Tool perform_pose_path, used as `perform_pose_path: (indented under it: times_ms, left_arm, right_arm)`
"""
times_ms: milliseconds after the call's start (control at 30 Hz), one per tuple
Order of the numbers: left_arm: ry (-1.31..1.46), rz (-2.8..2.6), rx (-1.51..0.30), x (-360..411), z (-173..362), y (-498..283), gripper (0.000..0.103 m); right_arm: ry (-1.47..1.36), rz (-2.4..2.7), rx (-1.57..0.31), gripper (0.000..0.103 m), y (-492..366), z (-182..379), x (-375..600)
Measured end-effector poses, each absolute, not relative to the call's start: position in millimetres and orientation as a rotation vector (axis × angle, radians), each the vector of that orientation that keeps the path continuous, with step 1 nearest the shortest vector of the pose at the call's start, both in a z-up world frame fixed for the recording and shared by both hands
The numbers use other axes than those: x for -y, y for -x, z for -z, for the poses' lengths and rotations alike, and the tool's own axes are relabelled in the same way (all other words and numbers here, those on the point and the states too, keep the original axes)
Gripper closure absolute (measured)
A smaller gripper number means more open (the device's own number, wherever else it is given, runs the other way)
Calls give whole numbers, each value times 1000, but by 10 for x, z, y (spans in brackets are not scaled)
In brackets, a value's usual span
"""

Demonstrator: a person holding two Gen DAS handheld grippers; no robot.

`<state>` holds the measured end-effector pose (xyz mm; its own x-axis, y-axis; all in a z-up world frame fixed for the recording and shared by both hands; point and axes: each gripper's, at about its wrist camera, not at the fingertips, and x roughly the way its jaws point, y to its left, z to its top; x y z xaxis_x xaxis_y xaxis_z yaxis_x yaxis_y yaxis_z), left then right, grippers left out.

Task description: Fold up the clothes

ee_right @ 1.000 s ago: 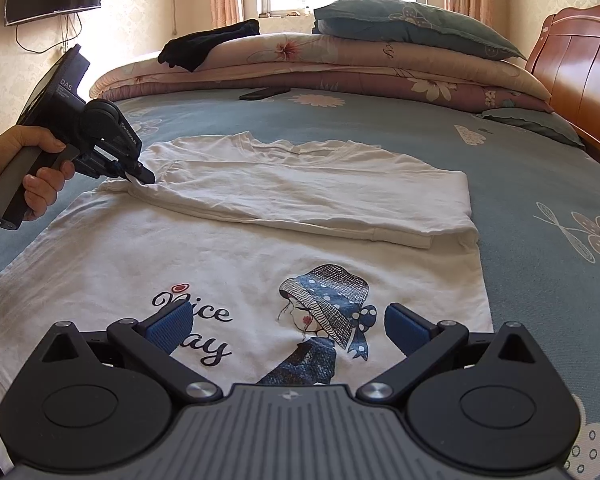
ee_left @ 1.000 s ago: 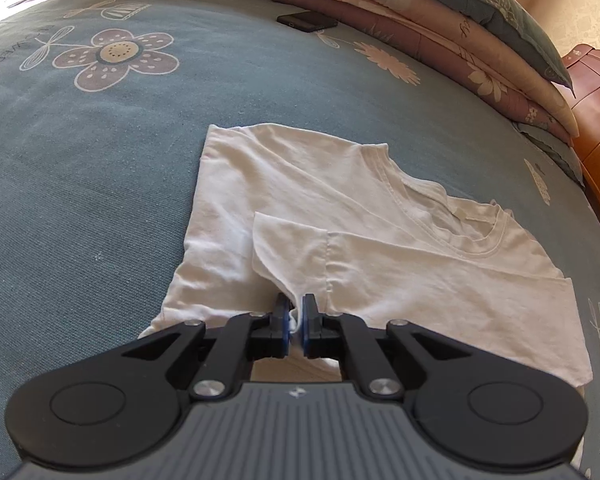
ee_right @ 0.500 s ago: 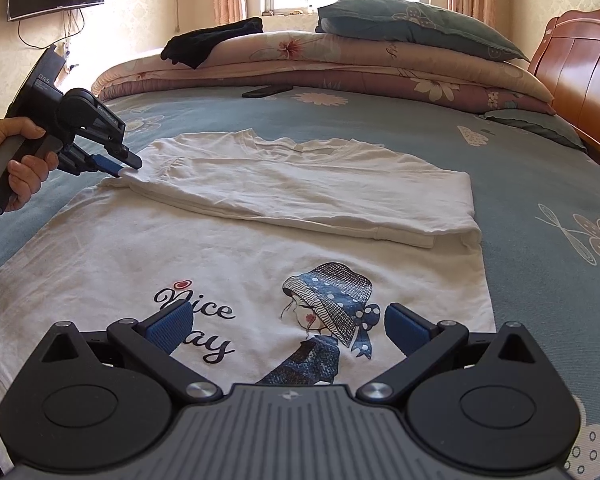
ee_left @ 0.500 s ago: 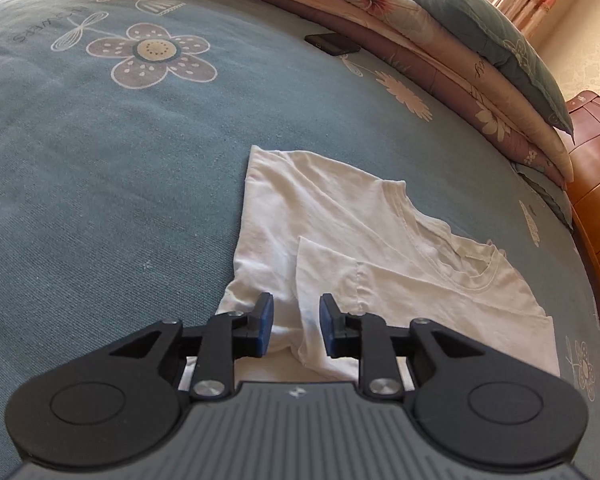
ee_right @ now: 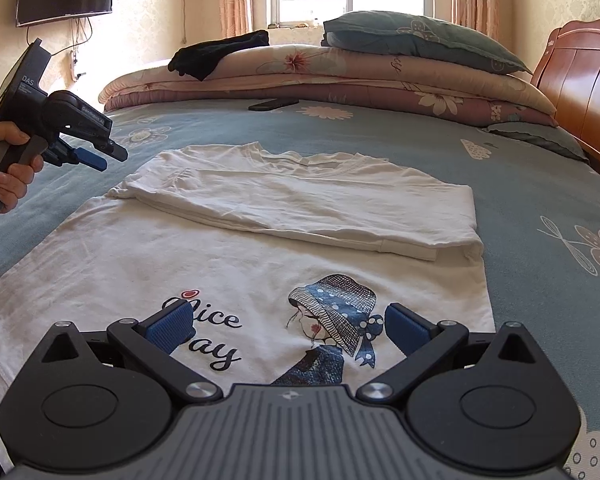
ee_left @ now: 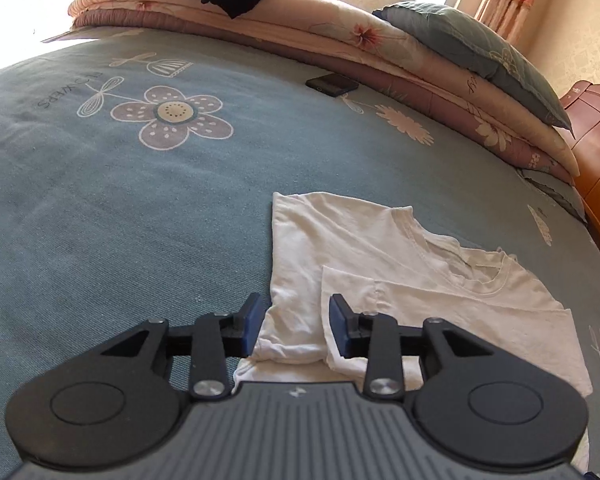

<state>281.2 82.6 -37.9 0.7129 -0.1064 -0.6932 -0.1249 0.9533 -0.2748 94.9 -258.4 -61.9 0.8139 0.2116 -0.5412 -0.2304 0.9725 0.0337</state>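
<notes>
On the bed [ee_right: 540, 184], our left hand-held gripper [ee_left: 294, 320] has just opened off the shirt [ee_right: 260, 208]; our right hand-held gripper [ee_right: 286, 330] hovers wide.

White T-shirt [ee_right: 260, 240], blue hat-girl print; teal bedspread [ee_left: 140, 200], flowers.

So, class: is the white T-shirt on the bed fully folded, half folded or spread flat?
Half folded. The white T-shirt has its collar end doubled over the body, while the printed front lies spread flat on the bed.
</notes>
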Motion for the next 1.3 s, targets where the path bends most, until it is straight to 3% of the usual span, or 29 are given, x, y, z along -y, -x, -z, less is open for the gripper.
perform_pose_path:
  times_ms: [100, 133, 233, 300, 467, 567, 600, 867, 1100, 1300]
  left_arm:
    - [332, -30, -779, -885, 376, -2791, 55]
    - [331, -38, -773, -901, 364, -2796, 46]
    - [275, -23, -723, -931, 317, -2811, 32]
    - [213, -11, -691, -937, 302, -2822, 25]
    - [208, -20, -622, -1125, 378, -2829, 16]
    - [227, 6, -587, -1287, 519, -2794, 16]
    - [234, 14, -567, -1349, 584, -2769, 16]
    - [431, 47, -532, -1648, 788, -2769, 16]
    - [439, 48, -518, -1679, 799, -2743, 16]
    - [453, 63, -521, -1698, 813, -2740, 16]
  right_arm:
    - [46, -248, -460, 0, -838, 582, 2539]
    - [58, -229, -457, 0, -858, 563, 2506]
    - [68, -246, -517, 5, -1027, 390, 2369]
    - [72, -341, -551, 36, -1205, 211, 2194]
    - [233, -495, -600, 53, -1817, 44, 1384]
    - [262, -572, -710, 81, -2183, 260, 962]
    - [269, -587, -746, 86, -2285, 358, 841]
    - [350, -563, -679, 86, -2521, 668, 381]
    - [578, -543, -608, 82, -2514, 763, 163]
    - [608, -538, -623, 83, -2580, 793, 129]
